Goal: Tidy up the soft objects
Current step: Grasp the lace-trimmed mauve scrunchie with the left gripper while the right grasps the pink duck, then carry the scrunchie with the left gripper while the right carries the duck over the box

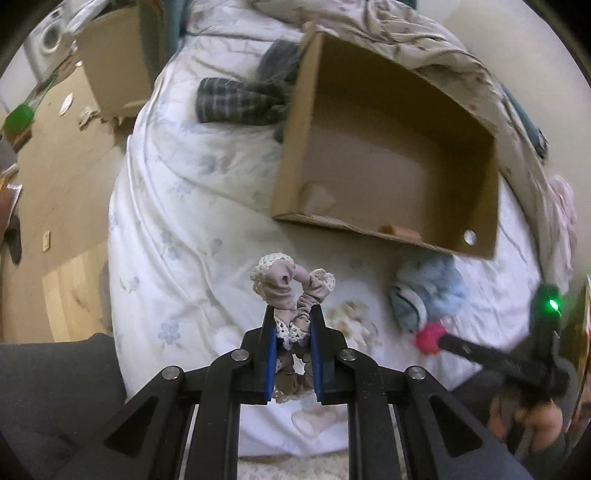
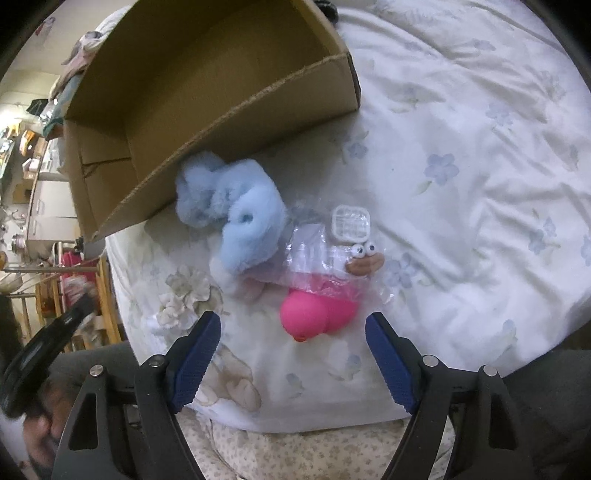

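My left gripper is shut on a beige scrunchie with white lace trim and holds it above the bed, short of the open cardboard box. My right gripper is open, its jaws on either side of a pink squishy toy in a clear plastic wrapper with googly eyes. A fluffy light-blue soft item lies against the box's near wall. In the left wrist view the blue item and pink toy lie at the right, with my right gripper beside the toy.
The white floral duvet covers the bed. A dark plaid cloth lies left of the box. A cream fabric flower lies by my right gripper's left finger. A patterned blanket is bunched behind the box. The floor lies left of the bed.
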A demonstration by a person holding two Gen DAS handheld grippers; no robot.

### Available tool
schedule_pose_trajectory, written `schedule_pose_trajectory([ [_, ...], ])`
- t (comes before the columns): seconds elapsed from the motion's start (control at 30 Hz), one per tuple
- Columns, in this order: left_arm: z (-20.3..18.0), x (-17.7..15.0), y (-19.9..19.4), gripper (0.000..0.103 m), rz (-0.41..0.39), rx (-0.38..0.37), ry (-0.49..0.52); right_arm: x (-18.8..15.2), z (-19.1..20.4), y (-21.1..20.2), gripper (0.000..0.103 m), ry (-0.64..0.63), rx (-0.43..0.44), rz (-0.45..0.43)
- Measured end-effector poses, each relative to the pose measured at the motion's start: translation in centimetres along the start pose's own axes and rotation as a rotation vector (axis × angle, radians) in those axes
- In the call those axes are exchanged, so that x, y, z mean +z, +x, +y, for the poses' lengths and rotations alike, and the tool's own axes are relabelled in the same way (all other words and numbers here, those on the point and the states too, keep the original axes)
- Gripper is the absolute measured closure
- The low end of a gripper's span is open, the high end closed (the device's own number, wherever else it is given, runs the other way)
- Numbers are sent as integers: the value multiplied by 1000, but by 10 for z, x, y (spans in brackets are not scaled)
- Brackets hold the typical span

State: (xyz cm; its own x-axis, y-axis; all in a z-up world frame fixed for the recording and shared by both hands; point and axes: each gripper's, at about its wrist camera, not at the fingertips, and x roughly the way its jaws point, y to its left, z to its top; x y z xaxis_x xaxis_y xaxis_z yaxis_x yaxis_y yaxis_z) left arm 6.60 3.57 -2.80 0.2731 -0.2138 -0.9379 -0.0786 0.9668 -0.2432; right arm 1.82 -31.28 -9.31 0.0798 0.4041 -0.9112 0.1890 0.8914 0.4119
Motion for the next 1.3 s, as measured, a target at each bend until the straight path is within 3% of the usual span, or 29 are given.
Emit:
schedule_pose_trajectory([
  [0.1, 7, -5, -4, 89, 5, -30, 2, 3, 0, 10, 27, -3, -35, 18],
  [0.17, 9, -13, 1, 89, -3, -33, 1, 4, 2, 16, 50, -33, -92, 28],
  [0.2, 7, -16, -3, 89, -2, -36, -7, 5, 4, 21, 54, -52, -120, 37],
  [0.43, 12, -13, 8, 89, -10, -1, -16, 2, 12, 26, 57, -97, -150, 31],
  [0.73, 6, -12, 9, 89, -29, 25, 8, -29, 56, 9, 58, -278, -25, 6],
  [0.97, 3, -14, 0, 89, -61, 41, 21, -34, 76, -32, 58, -360, -16, -164],
  [1.3, -2, -14, -15, 89, -134, 83, 27, -24, 53, -70, 58, -295, 53, -265],
])
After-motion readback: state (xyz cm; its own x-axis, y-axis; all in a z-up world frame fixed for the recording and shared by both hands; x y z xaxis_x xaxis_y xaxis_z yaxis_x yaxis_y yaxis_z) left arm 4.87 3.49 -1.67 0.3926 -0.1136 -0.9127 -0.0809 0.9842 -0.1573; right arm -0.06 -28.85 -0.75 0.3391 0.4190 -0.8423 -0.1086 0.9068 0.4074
